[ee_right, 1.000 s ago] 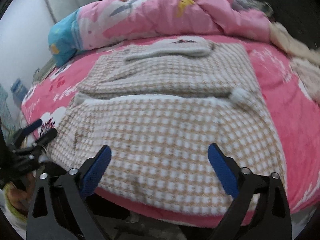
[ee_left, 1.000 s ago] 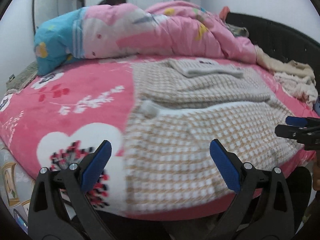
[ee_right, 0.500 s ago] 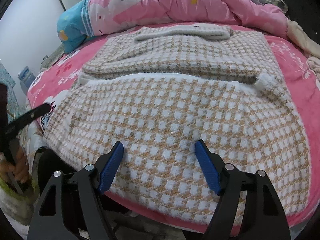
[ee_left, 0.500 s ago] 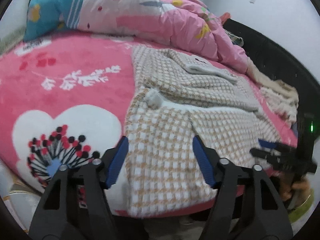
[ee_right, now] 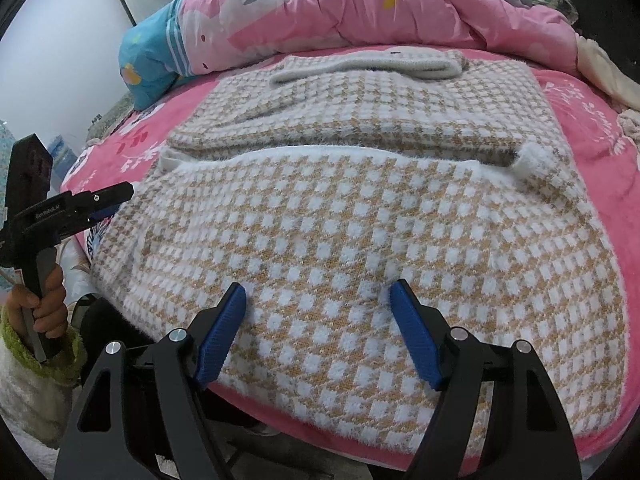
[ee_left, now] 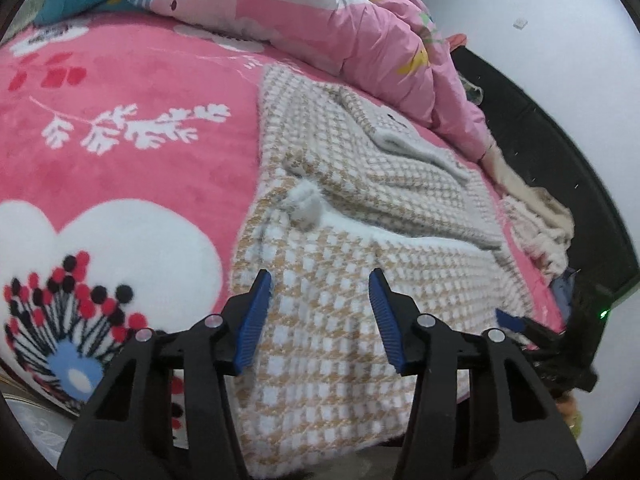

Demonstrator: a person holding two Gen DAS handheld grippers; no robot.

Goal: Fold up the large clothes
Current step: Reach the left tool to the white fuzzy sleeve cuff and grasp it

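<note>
Checked knit sweater [ee_right: 360,216] spread flat on pink bedspread [ee_left: 120,120], sleeves already folded across the chest, hem draped over the near edge. Left gripper [ee_left: 320,316] open over the hem's near-left corner, right gripper [ee_right: 320,332] open over the near-right stretch, neither yet pinching cloth. Best handled by closing both on the hem edge at matching depth, then lifting evenly toward the far collar [ee_right: 368,66]; uneven grips likely to skew the fold. Pink quilt [ee_right: 360,4] heaped beyond.
</note>
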